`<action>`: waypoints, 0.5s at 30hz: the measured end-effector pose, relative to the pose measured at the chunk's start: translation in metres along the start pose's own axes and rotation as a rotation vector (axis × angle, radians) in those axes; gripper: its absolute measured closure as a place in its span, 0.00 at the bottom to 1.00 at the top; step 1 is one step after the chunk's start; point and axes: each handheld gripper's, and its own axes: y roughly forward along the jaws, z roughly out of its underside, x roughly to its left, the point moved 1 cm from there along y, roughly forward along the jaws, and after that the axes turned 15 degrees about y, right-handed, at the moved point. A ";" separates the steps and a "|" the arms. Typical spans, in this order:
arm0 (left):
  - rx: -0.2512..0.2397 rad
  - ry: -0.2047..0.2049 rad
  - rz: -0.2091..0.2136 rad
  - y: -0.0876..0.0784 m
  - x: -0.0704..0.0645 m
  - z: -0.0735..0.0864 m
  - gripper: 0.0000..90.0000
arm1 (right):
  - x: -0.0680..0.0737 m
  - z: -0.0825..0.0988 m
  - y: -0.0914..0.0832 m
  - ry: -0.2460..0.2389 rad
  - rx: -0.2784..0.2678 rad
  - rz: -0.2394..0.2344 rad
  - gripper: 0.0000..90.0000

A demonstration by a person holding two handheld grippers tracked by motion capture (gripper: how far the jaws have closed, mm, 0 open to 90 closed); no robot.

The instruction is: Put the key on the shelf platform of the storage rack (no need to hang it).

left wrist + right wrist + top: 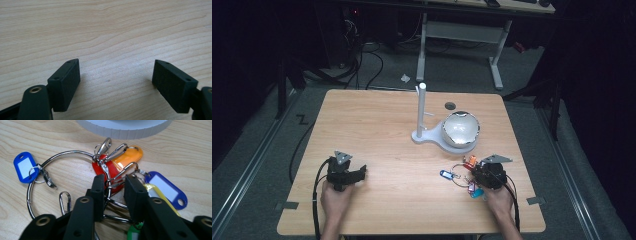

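A large metal key ring [67, 152] lies on the wooden table [387, 125] at the front right, strung with clips and plastic tags: a blue tag [24, 167], a red tag [112, 171], an orange tag [127, 157], a second blue tag [166, 187] and a yellow one [155, 190]. My right gripper [115, 181] reaches into the bunch with its jaws narrowly apart; ring wire and clips sit between them, with a gap left. From above, the right gripper [474, 175] covers part of the key ring [457, 176]. My left gripper [361, 172] rests at the front left, and up close this left gripper [116, 70] stands wide open over bare wood.
A white stand [422, 110] with an upright post sits mid-table, with a shiny metal bowl [460, 128] on its round base [125, 127] just beyond the keys. A small round hole [450, 105] lies behind the bowl. A desk frame and cables stand on the floor beyond.
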 end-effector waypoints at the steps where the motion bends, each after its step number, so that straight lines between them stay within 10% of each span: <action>1: 0.000 0.000 0.000 0.000 0.000 0.000 0.25 | 0.000 0.000 0.000 -0.006 -0.001 0.002 0.83; 15: 0.001 0.003 -0.002 0.000 0.000 0.000 0.26 | 0.000 0.000 0.000 -0.029 -0.007 -0.008 0.92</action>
